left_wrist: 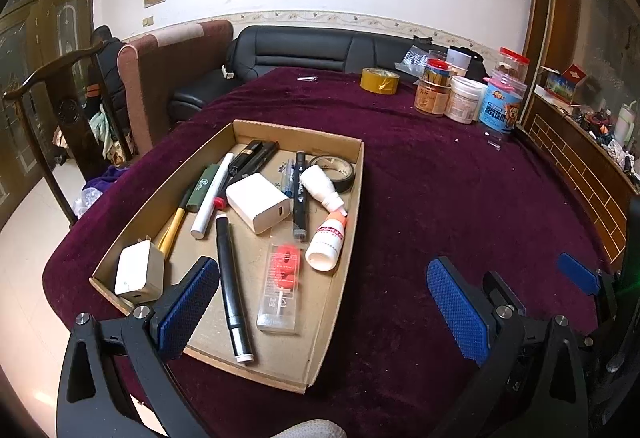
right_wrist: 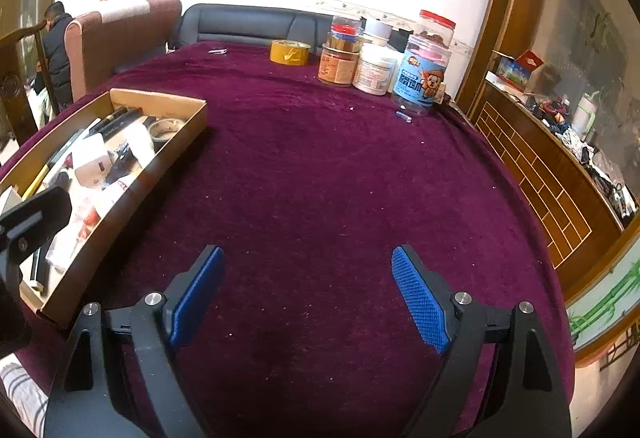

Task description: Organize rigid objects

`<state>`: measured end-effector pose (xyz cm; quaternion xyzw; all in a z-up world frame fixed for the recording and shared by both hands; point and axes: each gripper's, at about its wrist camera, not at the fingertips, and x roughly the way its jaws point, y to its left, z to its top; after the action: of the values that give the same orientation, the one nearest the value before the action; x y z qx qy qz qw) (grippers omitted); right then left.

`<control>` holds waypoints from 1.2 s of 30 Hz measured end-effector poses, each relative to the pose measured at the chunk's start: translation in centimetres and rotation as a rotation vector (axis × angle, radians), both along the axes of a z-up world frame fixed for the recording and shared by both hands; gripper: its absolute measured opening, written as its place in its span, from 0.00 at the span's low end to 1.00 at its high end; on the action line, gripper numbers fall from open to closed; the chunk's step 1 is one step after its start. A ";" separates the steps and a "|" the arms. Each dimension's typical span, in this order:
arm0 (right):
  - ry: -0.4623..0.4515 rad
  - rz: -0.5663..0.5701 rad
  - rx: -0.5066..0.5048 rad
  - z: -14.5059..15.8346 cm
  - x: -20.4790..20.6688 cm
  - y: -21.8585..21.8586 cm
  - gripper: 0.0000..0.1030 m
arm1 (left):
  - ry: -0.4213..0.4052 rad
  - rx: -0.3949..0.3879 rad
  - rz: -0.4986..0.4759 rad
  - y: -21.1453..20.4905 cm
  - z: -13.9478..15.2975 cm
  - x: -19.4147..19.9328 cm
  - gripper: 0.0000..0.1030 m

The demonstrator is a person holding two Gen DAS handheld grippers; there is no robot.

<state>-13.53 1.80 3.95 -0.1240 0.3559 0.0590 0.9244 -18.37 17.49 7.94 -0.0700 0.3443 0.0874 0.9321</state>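
A shallow cardboard tray (left_wrist: 344, 238) lies on the purple tablecloth, also at the left of the right wrist view (right_wrist: 120, 214). It holds two white chargers (left_wrist: 258, 208), black pens (left_wrist: 234, 294), a white marker (left_wrist: 212, 194), two small white bottles (left_wrist: 326, 242), a black tape roll (left_wrist: 340, 168) and a clear pack with a red part (left_wrist: 282, 286). My left gripper (left_wrist: 320, 290) is open and empty above the tray's near end. My right gripper (right_wrist: 308, 286) is open and empty over bare cloth, right of the tray.
A yellow tape roll (right_wrist: 290, 52) and a cluster of jars and tubs (right_wrist: 376, 66) stand at the table's far side. A small clear piece (right_wrist: 404, 116) lies near the blue jar. A wooden cabinet (right_wrist: 540, 174) runs along the right. A sofa (left_wrist: 304, 50) stands behind.
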 end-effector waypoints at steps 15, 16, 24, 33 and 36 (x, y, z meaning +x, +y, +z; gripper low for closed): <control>-0.063 0.100 -0.091 2.4 -1.1 3.8 0.84 | 0.022 -0.006 0.119 3.4 -0.5 -0.3 0.99; -0.063 0.108 -0.094 2.4 -1.1 4.1 0.84 | 0.023 -0.005 0.127 3.6 -0.6 -0.4 0.99; -0.049 0.149 -0.133 2.2 -1.8 6.4 0.84 | 0.026 -0.003 0.161 5.3 -0.9 -0.7 0.99; -0.036 0.167 -0.139 1.8 -2.2 7.4 0.84 | 0.041 -0.017 0.171 6.6 -1.4 -0.7 0.99; -0.034 0.168 -0.137 1.8 -2.2 7.6 0.84 | 0.044 -0.023 0.169 6.8 -1.4 -0.7 0.99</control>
<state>-15.76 9.39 5.80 -0.2170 0.3318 0.1098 0.9115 -19.06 24.31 6.53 -0.1077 0.3587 0.1632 0.9127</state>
